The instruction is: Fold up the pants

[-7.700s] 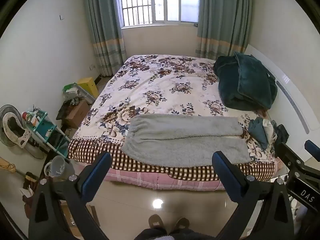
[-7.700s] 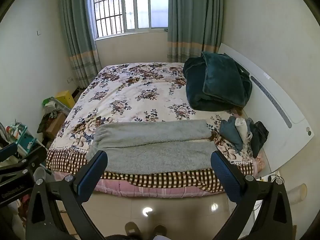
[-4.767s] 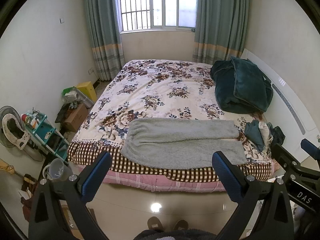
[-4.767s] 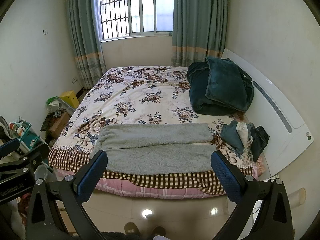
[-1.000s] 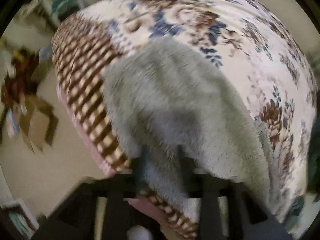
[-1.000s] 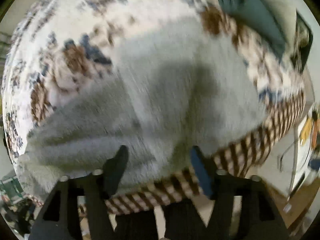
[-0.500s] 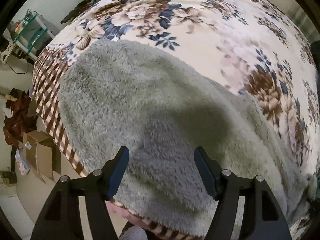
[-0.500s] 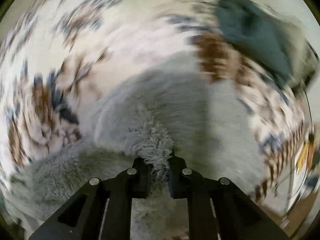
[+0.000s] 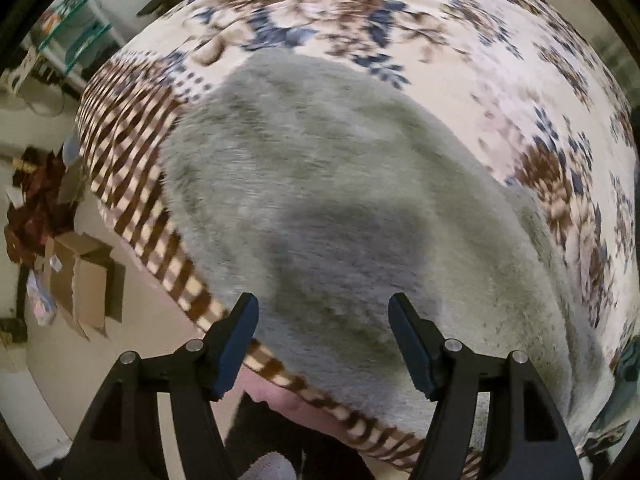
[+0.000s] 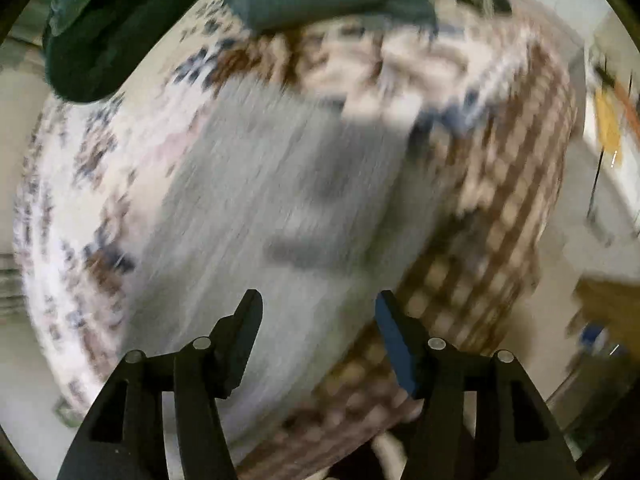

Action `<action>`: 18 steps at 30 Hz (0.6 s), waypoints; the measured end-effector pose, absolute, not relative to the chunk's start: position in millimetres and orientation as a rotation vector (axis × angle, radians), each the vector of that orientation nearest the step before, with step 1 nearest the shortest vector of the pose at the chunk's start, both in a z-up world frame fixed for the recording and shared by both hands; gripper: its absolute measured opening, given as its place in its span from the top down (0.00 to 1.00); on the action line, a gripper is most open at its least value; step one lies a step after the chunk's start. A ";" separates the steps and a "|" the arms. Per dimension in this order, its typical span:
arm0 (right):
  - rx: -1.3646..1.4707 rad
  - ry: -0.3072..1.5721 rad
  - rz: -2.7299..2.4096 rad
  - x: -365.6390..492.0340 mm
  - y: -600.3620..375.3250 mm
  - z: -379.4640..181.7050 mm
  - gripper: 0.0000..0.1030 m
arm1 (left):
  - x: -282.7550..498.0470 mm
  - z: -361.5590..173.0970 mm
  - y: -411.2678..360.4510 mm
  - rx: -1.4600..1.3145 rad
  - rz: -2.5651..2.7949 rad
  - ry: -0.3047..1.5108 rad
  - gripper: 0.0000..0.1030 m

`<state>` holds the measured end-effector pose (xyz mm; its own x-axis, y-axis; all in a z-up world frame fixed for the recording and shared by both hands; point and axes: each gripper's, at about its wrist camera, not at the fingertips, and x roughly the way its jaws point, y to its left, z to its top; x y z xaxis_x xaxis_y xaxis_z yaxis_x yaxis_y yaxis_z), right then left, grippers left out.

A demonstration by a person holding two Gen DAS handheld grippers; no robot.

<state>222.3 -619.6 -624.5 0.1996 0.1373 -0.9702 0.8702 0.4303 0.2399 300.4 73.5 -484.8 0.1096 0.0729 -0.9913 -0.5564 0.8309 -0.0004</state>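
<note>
While half a second ago my right gripper (image 10: 318, 330) was pinching a tuft of the fleece, it is now showing both fingers spread wide with nothing between them. My left gripper (image 9: 322, 330) is staying spread just as it was, hovering over the near edge of the pants (image 9: 340, 208), no contact visible. Left view is now sitting a bit further back, so more of the checked border (image 9: 132, 160) is showing.

Bed (image 9: 460, 32) is filling most of both views, floral cover on top, checked band along the near edge. Grey fleece pants are lying flat on it along that near edge, partly over the checked band; in the right view (image 10: 280, 220) they are reading as a grey streak only.

Right view is smearing heavily with motion, so I am not making out pile, seams or hems there. Left view is cutting the pants off at the lower right rim, so the far end is not showing. Waist versus cuffs: cannot tell in either view.

Long axis is running parallel to the bed edge, upper-left to lower-right in the left view.

Dark teal blanket (image 10: 120, 28) is sitting at the top of the right view. Cardboard box (image 9: 84, 280) is lying on the floor left of the bed.
</note>
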 end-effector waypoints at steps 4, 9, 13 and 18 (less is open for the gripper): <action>1.134 1.385 -0.472 228.9 -520.4 -643.7 0.40 | 298.2 -480.2 119.5 -0.470 0.516 1.362 0.37; 1.199 1.492 -0.248 255.5 -382.9 -671.2 0.40 | 312.0 -487.4 172.0 -0.505 0.536 1.328 0.37; 1.286 1.488 -0.216 263.9 -299.8 -691.9 0.40 | 329.2 -506.8 199.8 -0.520 0.531 1.345 0.37; 1.308 1.462 -0.378 259.0 -255.5 -709.5 0.86 | 334.1 -529.3 219.9 -0.580 0.488 1.363 0.87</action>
<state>259.0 -255.5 -709.5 0.1923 0.5056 -0.8411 0.8497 0.3430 0.4004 334.1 219.9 -529.3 0.1479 -0.0084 -0.9890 -0.6344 0.7663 -0.1014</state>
